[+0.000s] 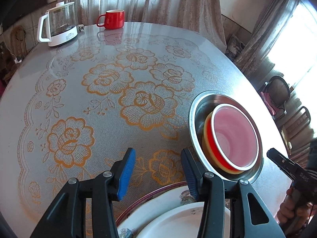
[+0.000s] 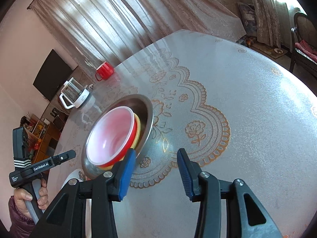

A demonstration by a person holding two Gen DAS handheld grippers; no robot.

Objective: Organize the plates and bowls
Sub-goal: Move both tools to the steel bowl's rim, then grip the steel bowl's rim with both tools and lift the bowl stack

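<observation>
A steel bowl (image 1: 198,107) stands on the table at the right, with a yellow bowl (image 1: 207,130) and a red bowl (image 1: 233,136) nested inside it. The same stack shows in the right wrist view: steel bowl (image 2: 146,117), yellow bowl (image 2: 138,130), red bowl (image 2: 111,132). Two stacked plates, a floral one (image 1: 158,202) under a plain white one (image 1: 178,222), lie at the near edge below my left gripper (image 1: 158,170), which is open and empty. My right gripper (image 2: 156,170) is open and empty, just right of the bowls.
A glass kettle (image 1: 59,25) and a red mug (image 1: 113,18) stand at the table's far edge. The round table (image 1: 99,99) has a lace-pattern cover. Chairs (image 1: 277,91) stand beyond the right edge. The other gripper shows in the left wrist view (image 1: 285,164).
</observation>
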